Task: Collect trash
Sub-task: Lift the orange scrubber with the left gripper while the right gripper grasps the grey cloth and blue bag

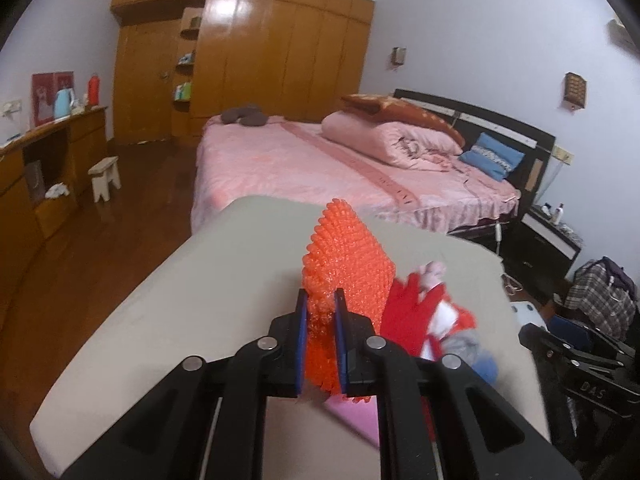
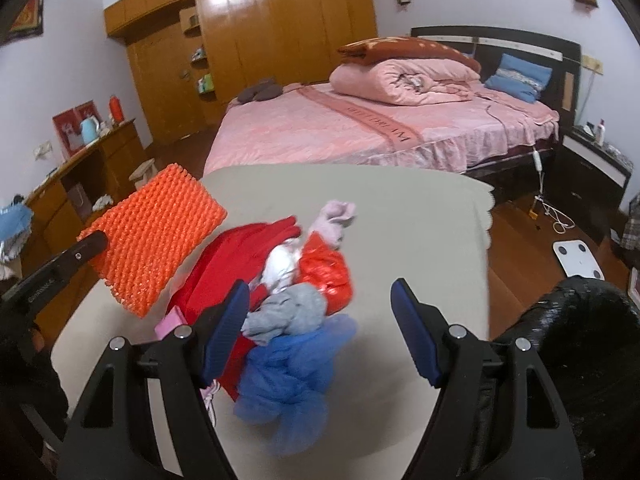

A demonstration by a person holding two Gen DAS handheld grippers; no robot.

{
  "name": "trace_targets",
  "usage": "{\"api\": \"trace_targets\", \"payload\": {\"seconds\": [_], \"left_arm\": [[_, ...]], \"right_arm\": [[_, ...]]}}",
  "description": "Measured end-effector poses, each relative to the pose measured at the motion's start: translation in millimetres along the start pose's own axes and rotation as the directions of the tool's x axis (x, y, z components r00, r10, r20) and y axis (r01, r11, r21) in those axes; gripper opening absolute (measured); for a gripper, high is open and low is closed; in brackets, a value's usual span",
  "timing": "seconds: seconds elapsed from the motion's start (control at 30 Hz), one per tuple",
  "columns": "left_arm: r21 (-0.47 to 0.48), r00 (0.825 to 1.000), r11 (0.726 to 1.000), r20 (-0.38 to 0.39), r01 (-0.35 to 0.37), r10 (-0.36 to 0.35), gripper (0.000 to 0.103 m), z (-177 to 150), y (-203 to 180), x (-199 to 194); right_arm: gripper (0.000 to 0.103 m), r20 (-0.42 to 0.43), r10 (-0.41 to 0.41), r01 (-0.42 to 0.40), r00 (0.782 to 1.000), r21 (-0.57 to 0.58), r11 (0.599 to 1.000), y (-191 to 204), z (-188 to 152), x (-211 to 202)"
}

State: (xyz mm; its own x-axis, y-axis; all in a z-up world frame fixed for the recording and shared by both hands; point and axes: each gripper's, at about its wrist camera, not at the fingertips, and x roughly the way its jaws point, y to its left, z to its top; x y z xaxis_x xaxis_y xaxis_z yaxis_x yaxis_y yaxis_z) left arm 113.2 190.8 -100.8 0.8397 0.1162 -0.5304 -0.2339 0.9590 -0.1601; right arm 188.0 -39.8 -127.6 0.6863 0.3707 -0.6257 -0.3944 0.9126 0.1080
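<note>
Orange foam net: one piece [image 1: 348, 264], pinched at its lower end between the blue pads of my left tongs [image 1: 321, 334], lifted above the table
Net's direction: in my left view it stands upright and points away from me toward the bed; in my right view [image 2: 154, 240] its long axis slants from lower left up to the right, off the table's left side
Left tongs: nearly closed, clamped on the net
Right tongs: one pair [image 2: 316, 330], spread wide, holding nothing, hanging over the pile
Pile on the table: one heap, still lying on the beige table [image 2: 420, 216] — one red cloth [image 2: 232, 256], one shiny red bag [image 2: 326, 272], one grey wad [image 2: 288, 312], one blue mesh bundle [image 2: 296, 372], one pale pink crumple [image 2: 336, 216], one pink flat piece [image 2: 170, 324] under the edge
Pile's place: just right of the net, partly under my right tongs' left finger
Bed: one [image 1: 288, 160], behind the table, pink cover
</note>
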Motion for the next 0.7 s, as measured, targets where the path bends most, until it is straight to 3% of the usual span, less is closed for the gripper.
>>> {"api": "trace_targets", "payload": {"seconds": [0.43, 0.47, 0.53, 0.7], "left_arm": [[-0.005, 0.999, 1.0, -0.034, -0.012, 0.012, 0.012, -21.4, 13.4, 6.4], [-0.004, 0.999, 1.0, -0.035, -0.011, 0.011, 0.012, -21.2, 12.7, 6.6], [-0.002, 0.999, 1.0, -0.037, -0.009, 0.009, 0.012, -21.5, 12.5, 7.0], [-0.008, 0.999, 1.0, -0.035, -0.001, 0.001, 0.012, -20.3, 14.0, 4.5]], "right_arm": [[0.071, -0.144, 0.033, -0.033, 0.989, 0.006, 0.999, 13.1, -15.2, 66.0], [0.068, -0.158, 0.053, -0.053, 0.986, 0.006, 0.999, 13.7, -15.6, 70.1], [0.053, -0.179, 0.095, -0.097, 0.979, 0.0, 0.995, 14.9, -15.1, 74.4], [0.031, -0.155, 0.126, -0.131, 0.98, -0.023, 0.991, 12.0, -8.9, 63.8]]}}
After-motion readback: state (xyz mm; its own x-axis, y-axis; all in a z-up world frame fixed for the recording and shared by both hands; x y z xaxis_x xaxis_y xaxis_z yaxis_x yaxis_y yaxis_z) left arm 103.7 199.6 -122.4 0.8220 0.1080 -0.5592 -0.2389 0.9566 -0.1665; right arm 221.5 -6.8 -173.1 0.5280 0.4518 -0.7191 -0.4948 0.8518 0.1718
